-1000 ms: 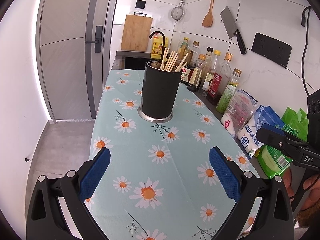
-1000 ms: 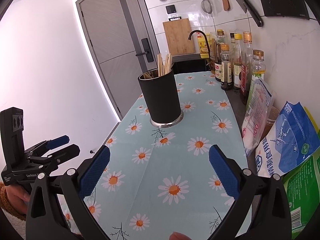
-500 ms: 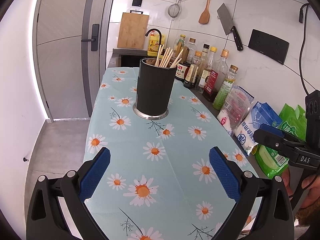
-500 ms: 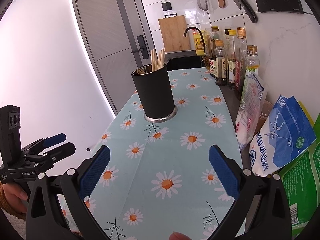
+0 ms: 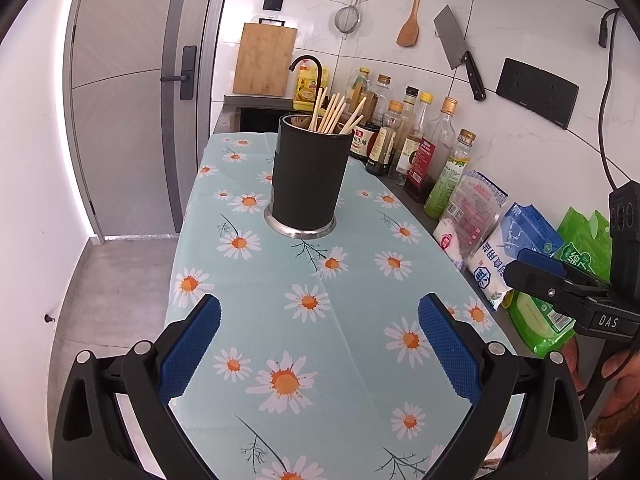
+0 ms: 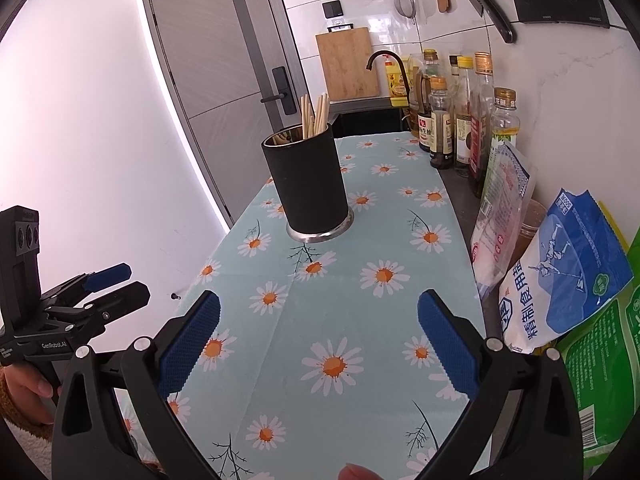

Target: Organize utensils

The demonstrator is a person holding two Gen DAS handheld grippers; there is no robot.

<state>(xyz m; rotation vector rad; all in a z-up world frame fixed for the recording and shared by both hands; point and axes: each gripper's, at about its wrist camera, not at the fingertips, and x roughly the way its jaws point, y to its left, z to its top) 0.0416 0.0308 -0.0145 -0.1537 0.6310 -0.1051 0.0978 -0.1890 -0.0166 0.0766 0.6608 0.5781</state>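
A black cylindrical holder (image 5: 307,176) with a steel base stands upright on the daisy tablecloth (image 5: 320,320). Several wooden chopsticks (image 5: 334,114) stick out of its top. It also shows in the right wrist view (image 6: 310,184) with the chopsticks (image 6: 314,118). My left gripper (image 5: 319,344) is open and empty, well short of the holder. My right gripper (image 6: 318,340) is open and empty too, at a similar distance. The right gripper shows at the right edge of the left wrist view (image 5: 560,284). The left gripper shows at the left of the right wrist view (image 6: 104,288).
Sauce and oil bottles (image 5: 404,136) line the wall. Food bags (image 5: 508,248) lie along the table's right edge. A cutting board (image 5: 264,60), strainer, wooden spatula and cleaver (image 5: 456,48) hang at the back. The table's left edge drops to the floor by a grey door (image 5: 132,92).
Both grippers have drawn back and lifted slightly, so the holder sits a little farther away in each view. Both stay open and empty.
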